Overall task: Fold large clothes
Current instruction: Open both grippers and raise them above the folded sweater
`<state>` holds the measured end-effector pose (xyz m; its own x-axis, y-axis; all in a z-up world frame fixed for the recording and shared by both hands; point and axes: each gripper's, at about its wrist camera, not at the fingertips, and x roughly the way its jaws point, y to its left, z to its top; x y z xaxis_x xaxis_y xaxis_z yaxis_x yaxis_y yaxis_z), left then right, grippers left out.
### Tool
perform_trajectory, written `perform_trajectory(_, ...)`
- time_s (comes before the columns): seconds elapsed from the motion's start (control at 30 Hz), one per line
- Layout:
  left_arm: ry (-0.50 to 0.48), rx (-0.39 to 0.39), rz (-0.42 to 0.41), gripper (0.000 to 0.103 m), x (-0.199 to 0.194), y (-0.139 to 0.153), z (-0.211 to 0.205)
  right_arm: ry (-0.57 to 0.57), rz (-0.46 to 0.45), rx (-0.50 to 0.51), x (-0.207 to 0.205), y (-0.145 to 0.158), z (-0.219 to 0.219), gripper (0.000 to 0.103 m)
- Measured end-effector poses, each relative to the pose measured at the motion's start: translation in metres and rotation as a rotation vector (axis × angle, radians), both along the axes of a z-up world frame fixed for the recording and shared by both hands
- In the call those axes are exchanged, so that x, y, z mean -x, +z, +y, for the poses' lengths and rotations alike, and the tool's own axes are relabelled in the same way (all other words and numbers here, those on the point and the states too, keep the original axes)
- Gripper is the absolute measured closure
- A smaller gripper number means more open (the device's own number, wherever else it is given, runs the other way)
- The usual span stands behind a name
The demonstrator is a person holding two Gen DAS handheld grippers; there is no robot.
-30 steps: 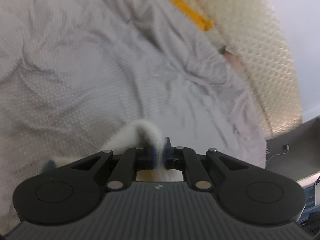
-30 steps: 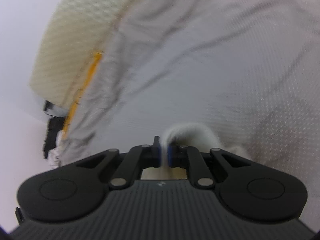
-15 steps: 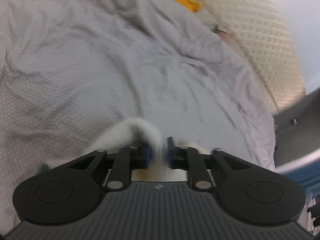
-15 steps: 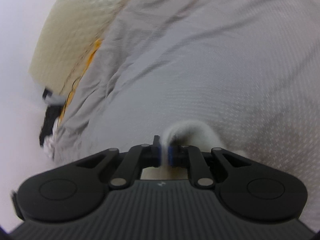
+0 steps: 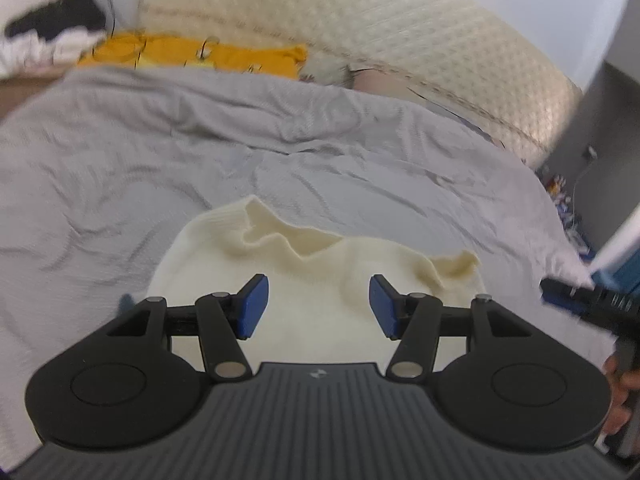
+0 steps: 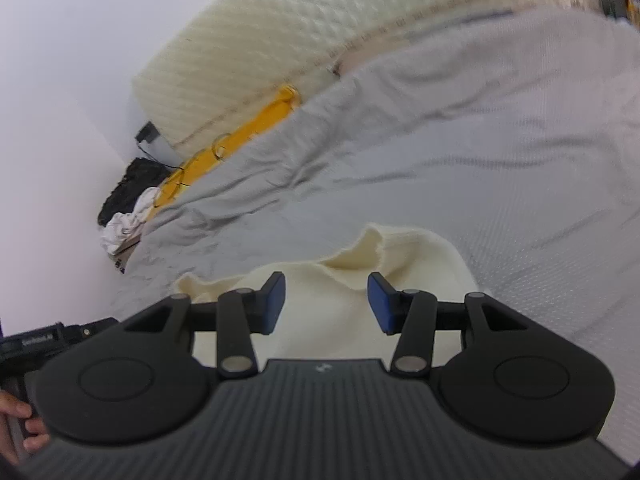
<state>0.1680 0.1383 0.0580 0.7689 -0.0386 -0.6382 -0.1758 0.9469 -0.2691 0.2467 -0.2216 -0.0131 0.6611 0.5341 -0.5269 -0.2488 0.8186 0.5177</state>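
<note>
Your left claw (image 5: pixel 318 306) and right claw (image 6: pixel 326 303) have just been opening (now wide), holding nothing above the sweater (image 5: pixel 304 312).

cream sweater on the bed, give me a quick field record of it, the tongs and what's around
garment: cream knit sweater, lying rumpled on the bed
surface: grey bedcover, wrinkled
left tongs: open, jaws have just been opening, nothing between the pads, sweater lies beyond them
right tongs: open, jaws have just been opening, nothing gripped
far edge of bed: yellow cloth against a cream quilted mattress
corner: dark and white clothes pile
fold state: top edge bunched, not a neat fold yet
</note>
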Motion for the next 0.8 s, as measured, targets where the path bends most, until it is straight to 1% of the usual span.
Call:
perform_trajectory(0.1,-0.002,-0.053,-0.026,0.041,0.039,0.015,-0.024,0.007,-0.053,0.021,0.027,0.02,-0.001,0.054)
perform_trajectory(0.17,-0.002,-0.062,-0.04,0.041,0.06,0.021,-0.035,0.015,-0.091,0.04,0.047,0.032,-0.002,0.054)
perform_trajectory(0.23,-0.003,-0.094,-0.056,0.041,0.083,0.027,-0.049,0.024,-0.13,0.053,0.066,0.043,-0.002,0.053)
perform_trajectory(0.37,-0.012,-0.09,-0.086,0.041,0.123,0.033,-0.069,0.045,-0.2,0.095,0.104,0.056,0.003,0.053)
perform_trajectory(0.4,-0.019,-0.106,-0.096,0.041,0.132,0.035,-0.076,0.052,-0.211,0.096,0.113,0.057,0.003,0.053)
perform_trajectory(0.5,-0.021,-0.117,-0.123,0.041,0.153,0.035,-0.087,0.066,-0.225,0.099,0.133,0.054,0.004,0.053)
perform_trajectory(0.53,-0.024,-0.136,-0.13,0.041,0.159,0.034,-0.093,0.07,-0.235,0.108,0.141,0.051,0.004,0.054)
perform_trajectory(0.6,-0.036,-0.15,-0.139,0.041,0.167,0.031,-0.102,0.076,-0.25,0.116,0.153,0.047,0.003,0.054)
perform_trajectory(0.63,-0.04,-0.154,-0.139,0.041,0.171,0.029,-0.105,0.076,-0.255,0.121,0.159,0.043,0.003,0.054)
perform_trajectory(0.73,-0.053,-0.218,-0.158,0.041,0.183,0.022,-0.123,0.073,-0.264,0.127,0.173,0.03,0.001,0.054)
perform_trajectory(0.8,-0.065,-0.234,-0.166,0.041,0.189,0.016,-0.132,0.07,-0.253,0.121,0.18,0.02,0.0,0.054)
